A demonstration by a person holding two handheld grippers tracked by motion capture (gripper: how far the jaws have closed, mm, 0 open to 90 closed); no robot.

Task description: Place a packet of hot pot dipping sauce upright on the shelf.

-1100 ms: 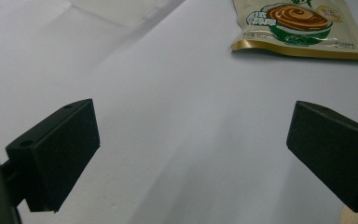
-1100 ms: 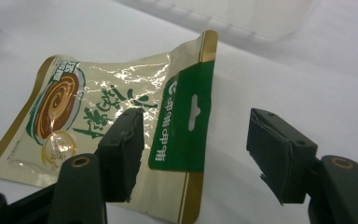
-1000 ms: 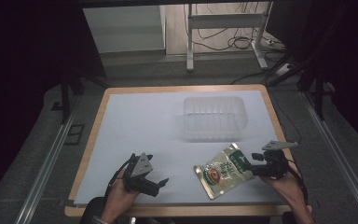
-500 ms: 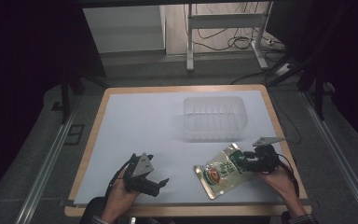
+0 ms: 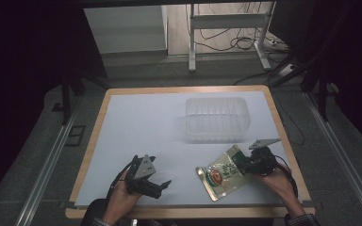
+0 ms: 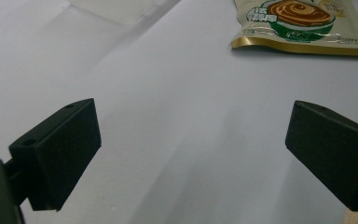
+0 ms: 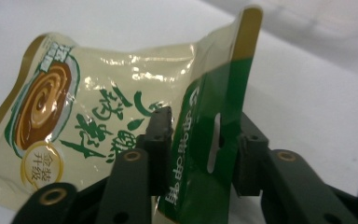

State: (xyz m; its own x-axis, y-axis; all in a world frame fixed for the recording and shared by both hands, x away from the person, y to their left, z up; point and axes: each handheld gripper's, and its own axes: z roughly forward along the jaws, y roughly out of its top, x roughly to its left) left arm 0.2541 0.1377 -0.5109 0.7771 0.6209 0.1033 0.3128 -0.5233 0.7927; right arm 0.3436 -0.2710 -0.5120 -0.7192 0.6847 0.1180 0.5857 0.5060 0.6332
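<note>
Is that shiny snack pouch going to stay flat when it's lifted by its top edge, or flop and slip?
The snack pouch will probably flop: its top edge already folds up between the right hand-held gripper jaws. Its glossy film looks slippery. It seems light.

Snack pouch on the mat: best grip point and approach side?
Grip the pouch at its green sealed end with the hang slot, coming from the table's right edge. That end is thin, flat and curls up off the mat, so jaws can straddle it; the filled body lies flat and bulges. The right tool has just been closing there, the flap between its jaws. Whether the pads already press is unclear.
</note>
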